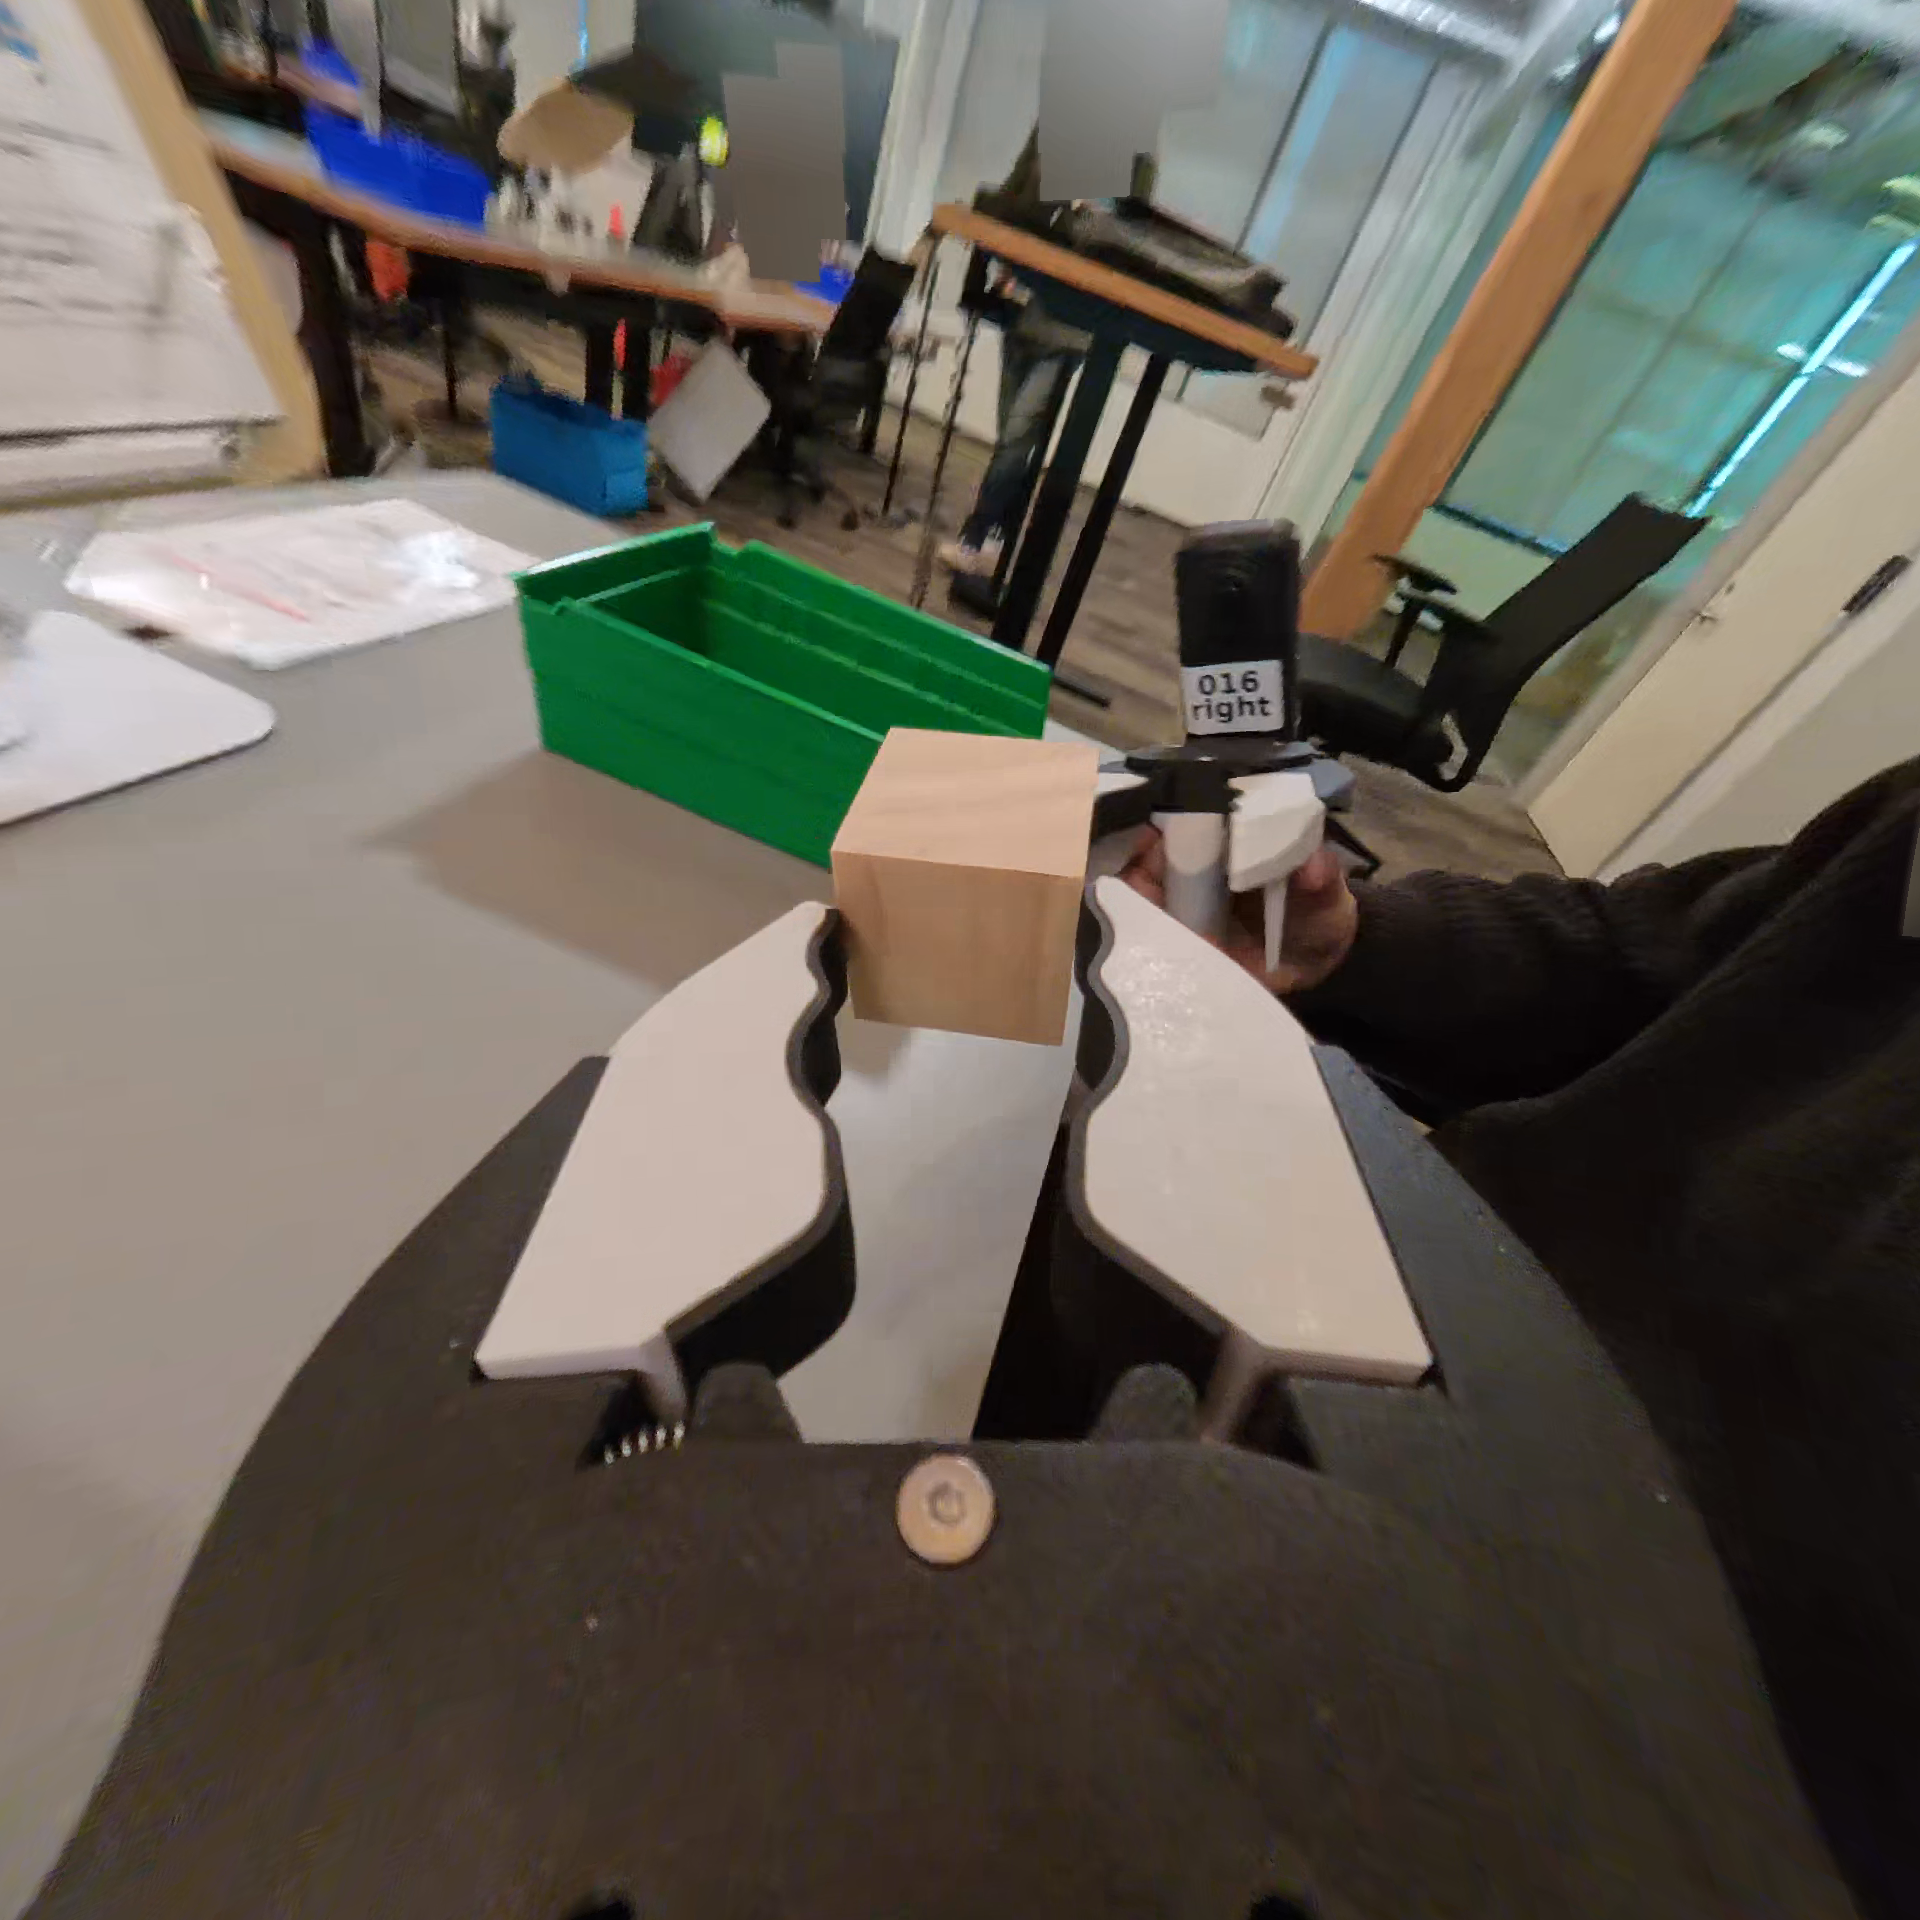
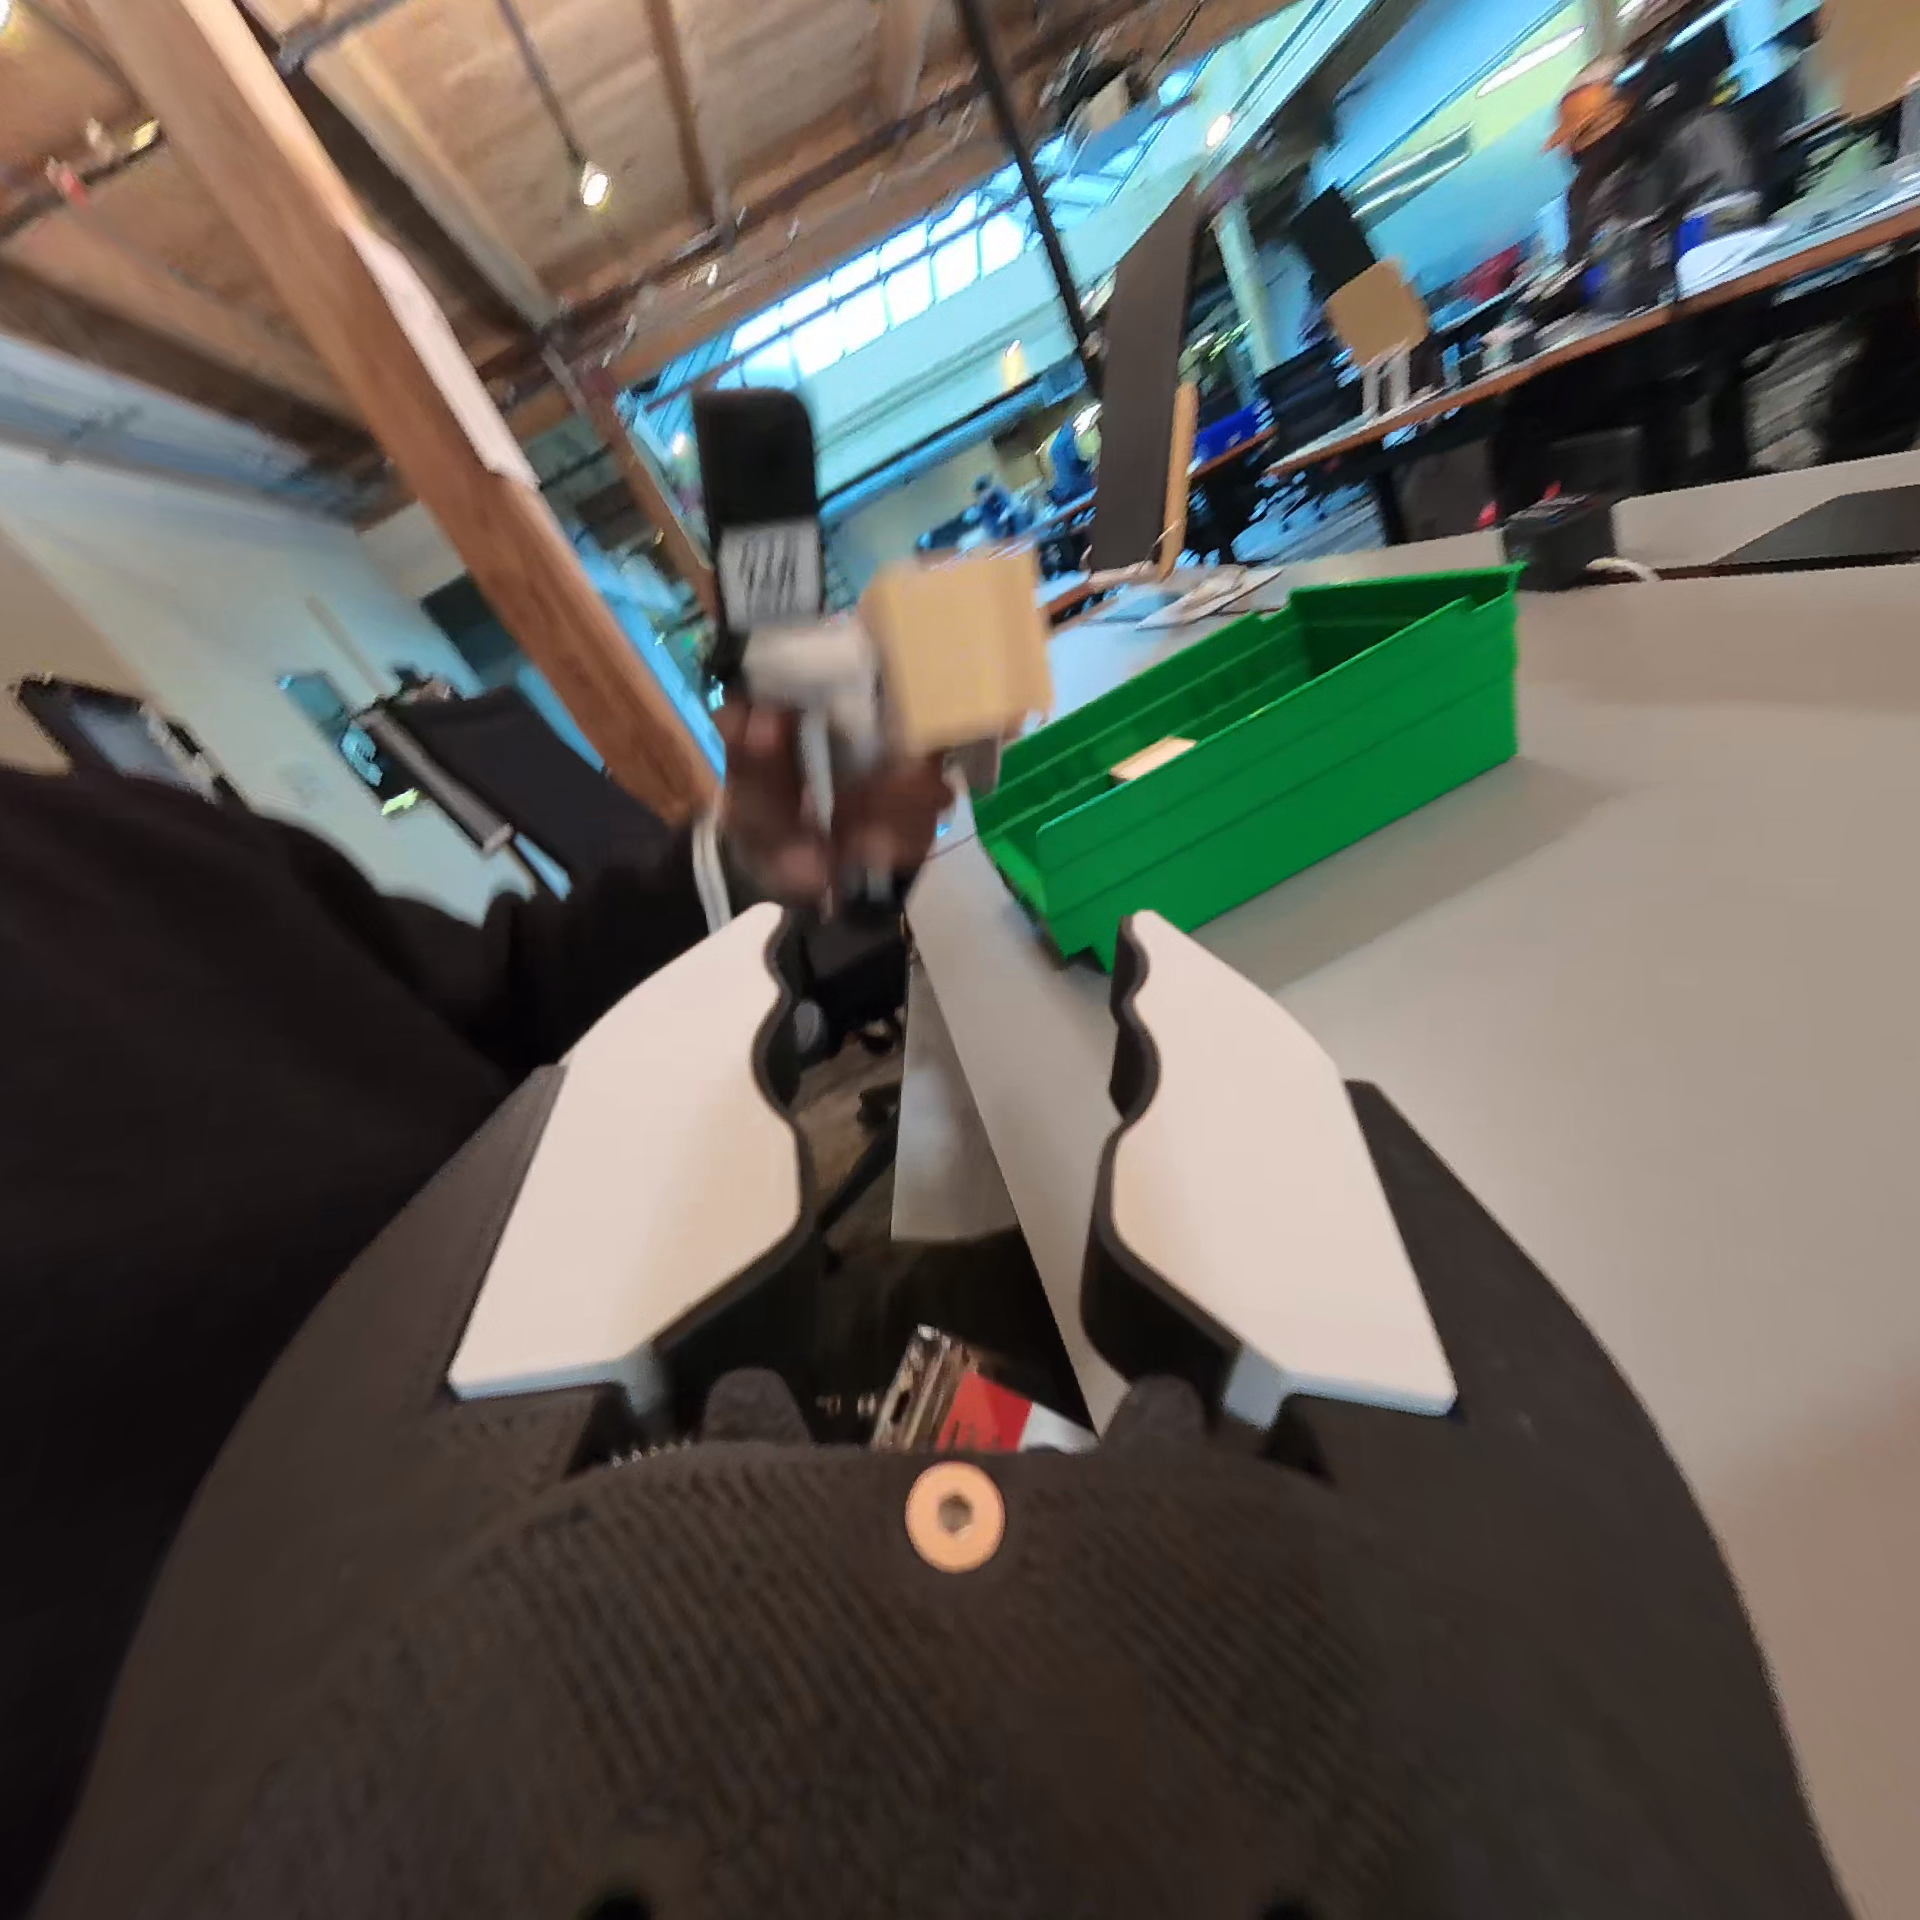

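1. My left gripper (image 1: 961,940) fills the bottom of its own view, black body nearest the lens, its two white fingers (image 1: 717,1122) pinching a pale wooden cube (image 1: 966,883) between the tips.
2. The cube is clear of the grey counter (image 1: 260,1039), lifted above it, with one corner turned toward the camera.
3. Just beyond the cube, to its right, sits my right gripper (image 1: 1236,831), held in a hand (image 1: 1299,914) with a dark sleeve (image 1: 1558,956) behind it; a black camera with a white label stands on top of it.
4. In its own view my right gripper (image 2: 951,961) has its white fingers (image 2: 1236,1143) spread apart, with nothing between them but counter edge and floor below.
5. From that side the left gripper (image 2: 831,665) shows blurred, farther off and higher, with the cube (image 2: 961,660) at its tips.
6. A green plastic bin (image 1: 748,696) rests on the counter behind the cube, near but apart from it; the right wrist view shows the bin (image 2: 1299,769) open on top with a small pale piece (image 2: 1148,764) lying inside.
7. A clear plastic bag (image 1: 291,577) lies farther left on the counter, by a white flat board (image 1: 114,717).
8. Behind are a black office chair (image 1: 1507,644), desks and blue crates (image 1: 566,447).
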Available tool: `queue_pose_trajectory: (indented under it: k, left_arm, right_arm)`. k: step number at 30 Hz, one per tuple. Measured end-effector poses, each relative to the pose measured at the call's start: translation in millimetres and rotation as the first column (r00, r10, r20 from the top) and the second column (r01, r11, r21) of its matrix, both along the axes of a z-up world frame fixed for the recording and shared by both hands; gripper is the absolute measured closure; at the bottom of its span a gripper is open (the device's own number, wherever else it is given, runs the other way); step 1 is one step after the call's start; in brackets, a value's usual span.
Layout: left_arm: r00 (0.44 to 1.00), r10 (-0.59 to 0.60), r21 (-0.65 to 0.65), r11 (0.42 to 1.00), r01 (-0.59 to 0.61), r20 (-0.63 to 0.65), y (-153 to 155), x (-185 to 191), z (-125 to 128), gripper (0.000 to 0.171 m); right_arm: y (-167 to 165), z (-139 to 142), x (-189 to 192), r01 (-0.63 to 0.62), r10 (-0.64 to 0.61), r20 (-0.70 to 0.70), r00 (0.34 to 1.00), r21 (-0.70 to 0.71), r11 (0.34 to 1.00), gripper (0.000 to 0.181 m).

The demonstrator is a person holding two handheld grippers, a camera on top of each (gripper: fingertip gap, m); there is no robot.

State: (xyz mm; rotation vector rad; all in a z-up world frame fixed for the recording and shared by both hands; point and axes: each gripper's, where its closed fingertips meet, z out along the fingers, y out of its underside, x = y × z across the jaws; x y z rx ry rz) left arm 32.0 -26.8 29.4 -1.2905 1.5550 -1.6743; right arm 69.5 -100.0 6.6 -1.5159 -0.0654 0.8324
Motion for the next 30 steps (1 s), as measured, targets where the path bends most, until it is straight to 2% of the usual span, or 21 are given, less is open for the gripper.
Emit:
queue_pose_trajectory:
  k: [2, 3, 5, 7, 11, 15, 18, 30]
  left_arm:
    - [0.998, 0.02, 0.045, 0.999, -0.022, 0.054, -18.2, 4.8, -18.6, 0.128]
    - [1.0, 0.019, 0.056, 0.998, -0.02, 0.025, -25.9, 6.8, -32.4, 0.128]
    - [0.998, -0.055, 0.048, 0.997, 0.057, -0.042, -43.2, 5.6, -54.5, 0.128]
    - [0.995, -0.07, -0.006, 0.998, 0.07, -0.072, -47.0, 6.5, -66.1, 0.128]
    - [0.985, -0.125, -0.156, 0.982, 0.105, -0.12, -47.6, 7.8, -79.5, 0.128]
    - [0.976, -0.165, -0.23, 0.965, 0.129, -0.144, -46.7, 8.3, -90.2, 0.128]
    - [0.97, -0.191, -0.242, 0.959, 0.15, -0.154, -48.0, 8.5, -95.9, 0.128]
    - [0.955, -0.244, -0.247, 0.948, 0.199, -0.166, -57.0, 7.3, -106.1, 0.128]
  right_arm:
    - [0.1, -1.6, 0.5, 0.022, -0.022, -0.018, 1.0, 0.002, 1.0, 0.122]
    - [-0.2, -3.9, -0.4, 0.028, -0.028, -0.021, 0.999, 0.002, 1.0, 0.122]
    - [-1.0, -11.2, -5.6, 0.019, -0.019, -0.005, 1.0, 0.004, 1.0, 0.122]
    - [1.0, -22.0, -9.0, 0.018, -0.018, 0.048, 0.999, -0.009, 1.0, 0.123]
    - [4.3, -37.7, -15.2, -0.007, 0.009, 0.104, 0.995, -0.024, 1.0, 0.136]
    - [8.8, -53.5, -17.6, -0.033, 0.04, 0.095, 0.995, -0.081, 0.996, 0.133]
    - [11.9, -64.5, -15.8, -0.035, 0.048, 0.107, 0.993, -0.121, 0.992, 0.126]
    - [15.2, -75.6, -18.0, -0.075, 0.089, 0.072, 0.993, -0.168, 0.983, 0.133]
